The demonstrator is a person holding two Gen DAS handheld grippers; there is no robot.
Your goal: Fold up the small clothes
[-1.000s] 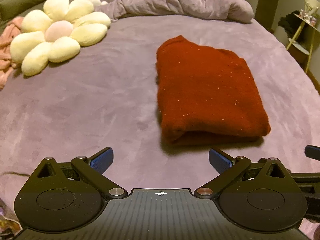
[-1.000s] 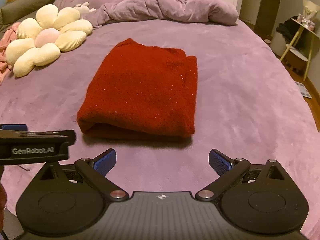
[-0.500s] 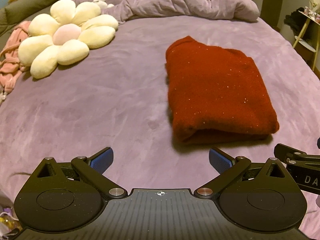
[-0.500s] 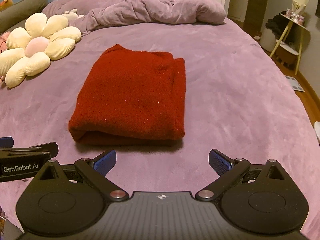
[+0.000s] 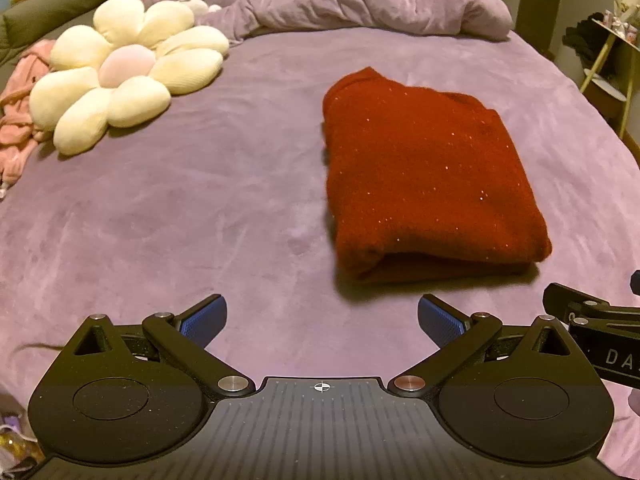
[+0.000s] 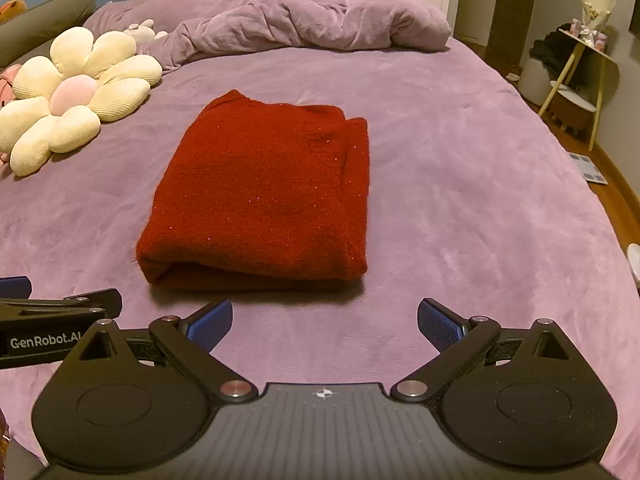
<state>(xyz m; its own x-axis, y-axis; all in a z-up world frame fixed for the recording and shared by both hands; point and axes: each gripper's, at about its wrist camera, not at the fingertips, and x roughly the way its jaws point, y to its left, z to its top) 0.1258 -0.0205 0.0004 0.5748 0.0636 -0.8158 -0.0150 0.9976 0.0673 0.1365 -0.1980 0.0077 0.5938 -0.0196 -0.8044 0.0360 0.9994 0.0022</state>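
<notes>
A dark red knitted garment (image 5: 428, 172) (image 6: 264, 192) lies folded into a thick rectangle on the purple bed, its folded edge facing me. My left gripper (image 5: 322, 318) hovers near the bed's front edge, left of and short of the garment, open with nothing between its blue pads. My right gripper (image 6: 325, 320) is also open and empty, just in front of the garment's near edge. Each gripper's body shows at the side of the other's view.
A cream flower-shaped cushion (image 5: 116, 72) (image 6: 72, 96) lies at the back left, with pink cloth (image 5: 16, 120) beside it. A rumpled purple duvet (image 6: 312, 20) fills the head of the bed. A side table (image 6: 580, 80) and wooden floor are to the right.
Both grippers have drawn back from the folded garment and risen slightly, so it looks smaller and farther. The garment itself has not moved. Both grippers stayed open.
</notes>
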